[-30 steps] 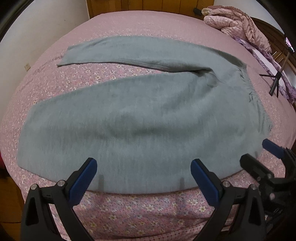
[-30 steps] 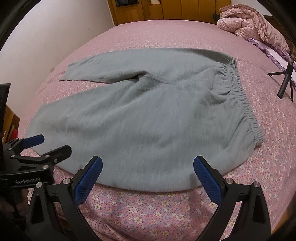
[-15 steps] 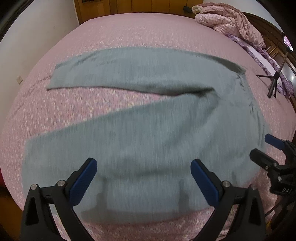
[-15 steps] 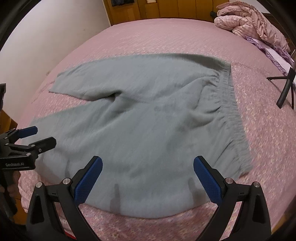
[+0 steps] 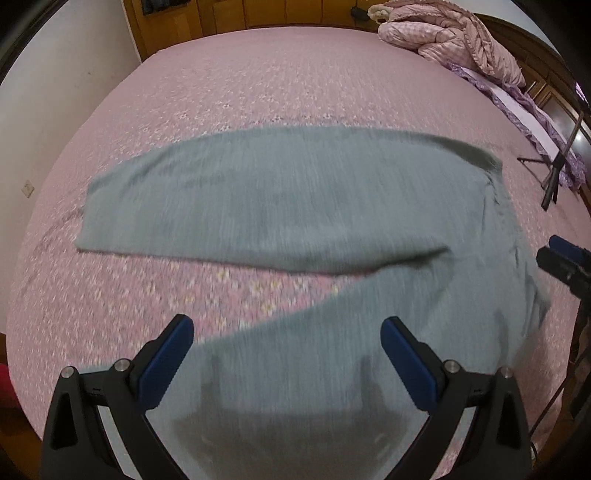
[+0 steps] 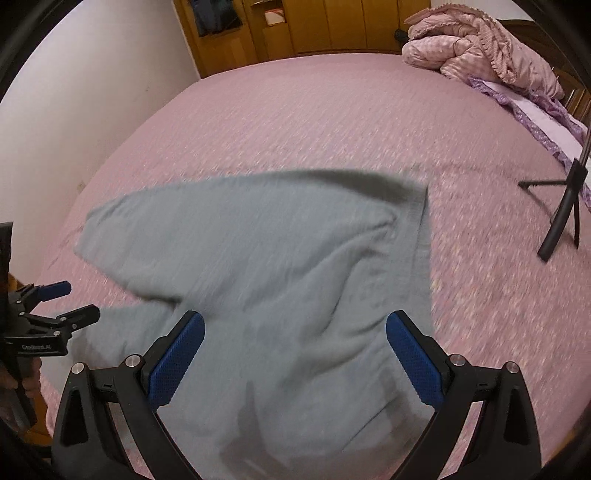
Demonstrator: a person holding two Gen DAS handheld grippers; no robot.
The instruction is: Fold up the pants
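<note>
Grey pants [image 5: 288, 206] lie spread flat on the pink bedspread [image 5: 295, 81], legs splayed apart toward the left, waistband at the right. They also show in the right wrist view [image 6: 280, 266]. My left gripper [image 5: 284, 354] is open and empty, hovering over the near leg. My right gripper [image 6: 295, 354] is open and empty, over the waist end. Each gripper shows at the edge of the other's view: the right one [image 5: 565, 262] and the left one [image 6: 55, 306]. Neither holds the cloth.
A crumpled pink quilt [image 5: 450, 40] lies at the far right corner of the bed. A black tripod [image 6: 565, 206] stands on the bed at the right. A white wall [image 6: 74, 92] is on the left and wooden cabinets [image 6: 295, 26] at the back.
Both grippers have moved forward over the pants, from the near edge of the bed to above the cloth. Both stay open. The pants lie unchanged.
</note>
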